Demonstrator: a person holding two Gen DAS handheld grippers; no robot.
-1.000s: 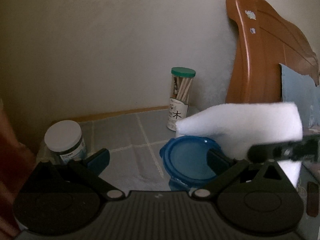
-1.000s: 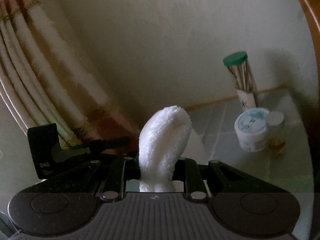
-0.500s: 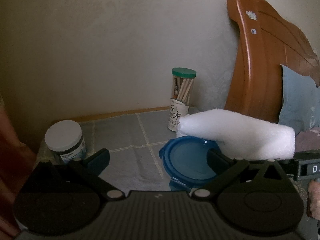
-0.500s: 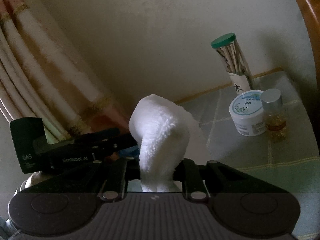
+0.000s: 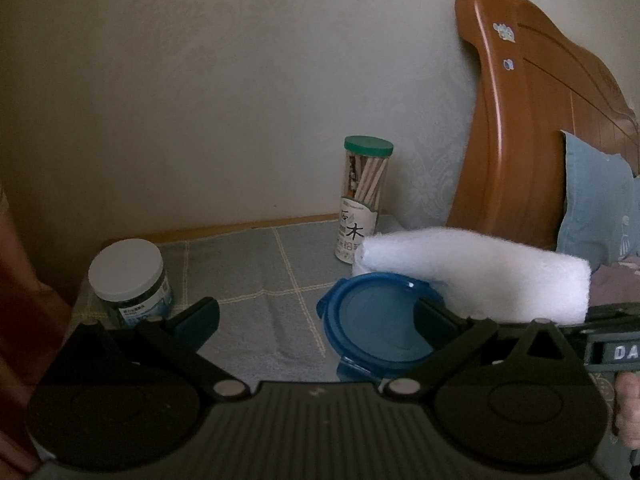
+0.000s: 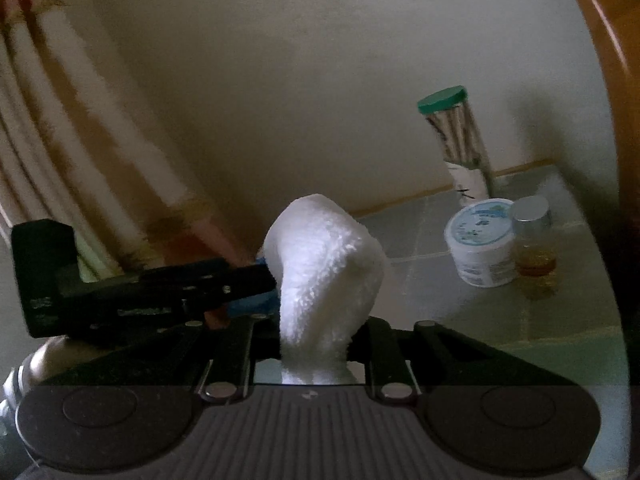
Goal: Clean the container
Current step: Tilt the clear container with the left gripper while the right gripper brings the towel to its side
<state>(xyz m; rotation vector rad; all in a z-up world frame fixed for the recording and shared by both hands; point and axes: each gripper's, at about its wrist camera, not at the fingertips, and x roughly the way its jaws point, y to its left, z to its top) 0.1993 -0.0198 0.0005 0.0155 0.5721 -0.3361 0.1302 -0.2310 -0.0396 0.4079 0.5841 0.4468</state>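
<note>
my right gripper has swung the white cloth in from 3 o'clock, jaws clamped on it. it now hangs over the blue container, at 1 o'clock of my left gripper, whose jaws stand wide. wiping can start, i reckon.

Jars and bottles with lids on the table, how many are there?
4, not counting the blue container: a white-lidded dark jar at the left, a tall green-lidded stick jar by the wall, and a white tub touching a small amber bottle. More may hide.
</note>
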